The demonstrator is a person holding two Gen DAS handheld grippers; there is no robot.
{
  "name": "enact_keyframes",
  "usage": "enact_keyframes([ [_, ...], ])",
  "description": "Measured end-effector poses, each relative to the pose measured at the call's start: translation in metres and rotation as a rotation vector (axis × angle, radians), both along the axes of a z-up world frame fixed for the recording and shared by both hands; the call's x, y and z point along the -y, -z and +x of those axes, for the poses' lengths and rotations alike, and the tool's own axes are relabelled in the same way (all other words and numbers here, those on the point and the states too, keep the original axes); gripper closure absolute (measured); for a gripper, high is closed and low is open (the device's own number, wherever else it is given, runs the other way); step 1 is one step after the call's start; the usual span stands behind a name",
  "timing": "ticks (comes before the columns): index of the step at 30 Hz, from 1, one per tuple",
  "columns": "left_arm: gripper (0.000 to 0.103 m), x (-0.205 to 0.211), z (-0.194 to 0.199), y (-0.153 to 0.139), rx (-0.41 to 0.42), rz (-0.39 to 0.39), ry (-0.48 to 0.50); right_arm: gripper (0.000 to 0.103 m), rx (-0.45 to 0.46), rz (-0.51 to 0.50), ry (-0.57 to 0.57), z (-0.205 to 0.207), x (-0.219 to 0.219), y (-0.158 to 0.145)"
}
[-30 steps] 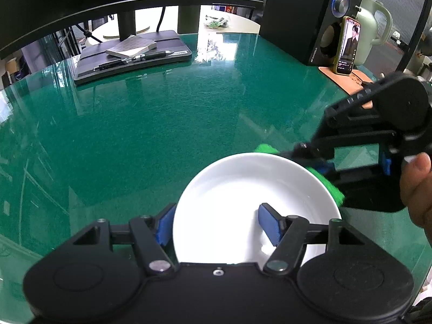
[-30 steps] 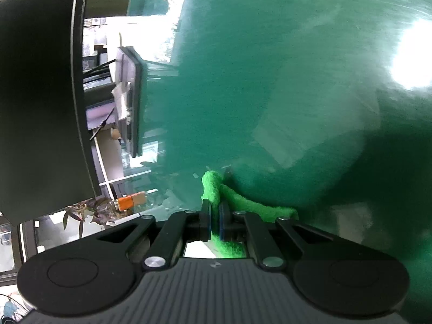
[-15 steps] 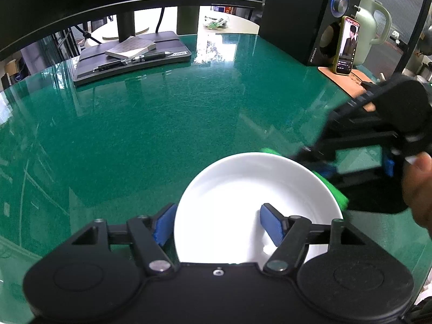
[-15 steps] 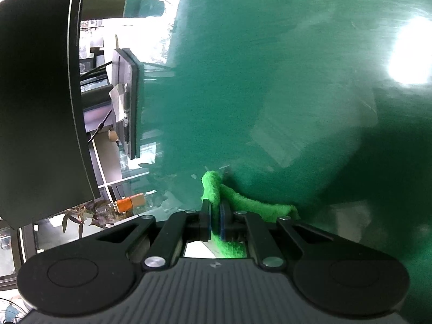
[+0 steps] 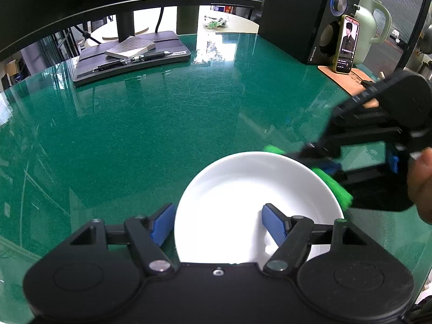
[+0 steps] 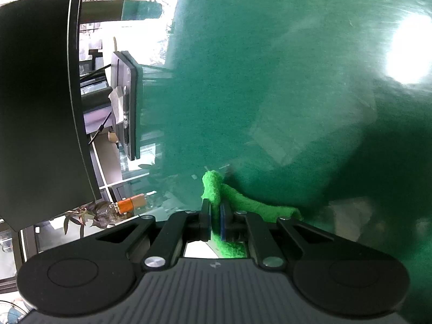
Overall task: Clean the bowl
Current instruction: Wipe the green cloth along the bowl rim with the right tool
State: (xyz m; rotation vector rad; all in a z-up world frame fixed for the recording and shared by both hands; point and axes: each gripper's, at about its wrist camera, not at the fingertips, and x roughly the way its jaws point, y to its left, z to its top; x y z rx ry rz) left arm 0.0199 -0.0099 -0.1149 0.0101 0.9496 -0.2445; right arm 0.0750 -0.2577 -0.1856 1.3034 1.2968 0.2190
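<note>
Two blue pads of the left gripper (image 5: 219, 225) straddle the near left rim of the white bowl (image 5: 243, 202): one pad outside the rim, the other inside over the bowl's floor. Its jaws have just been opening and press on nothing. Beyond the bowl the green table (image 5: 148, 124) lies bare up to a dark folder (image 5: 129, 59). At the bowl's far right rim, the right gripper (image 6: 215, 221) pinches a green cloth (image 6: 216, 189) between nearly closed jaws.
</note>
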Motion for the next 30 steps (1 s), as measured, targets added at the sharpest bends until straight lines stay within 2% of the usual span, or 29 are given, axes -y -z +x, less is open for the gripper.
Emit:
enact_keyframes([
  [5, 0.031, 0.0, 0.0, 0.0, -0.003, 0.001, -0.003, 0.095, 0.047, 0.02, -0.023, 0.012, -0.014, -0.007],
  [13, 0.028, 0.001, 0.0, 0.001, -0.004, 0.002, 0.001, 0.095, 0.018, 0.014, -0.002, 0.001, 0.001, -0.005],
  [20, 0.027, 0.0, -0.001, 0.001, 0.0, 0.003, 0.008, 0.095, 0.053, 0.012, -0.032, 0.015, -0.02, -0.007],
  [22, 0.019, 0.0, -0.002, 0.002, 0.003, 0.005, 0.014, 0.095, 0.064, 0.007, -0.034, 0.013, -0.018, -0.01],
  [24, 0.016, -0.002, -0.002, 0.004, 0.008, 0.01, 0.01, 0.095, 0.069, 0.003, -0.029, 0.007, -0.012, -0.012],
  [30, 0.016, -0.02, -0.016, 0.002, -0.021, -0.012, -0.095, 0.095, 0.024, -0.003, 0.007, -0.028, 0.009, -0.009],
])
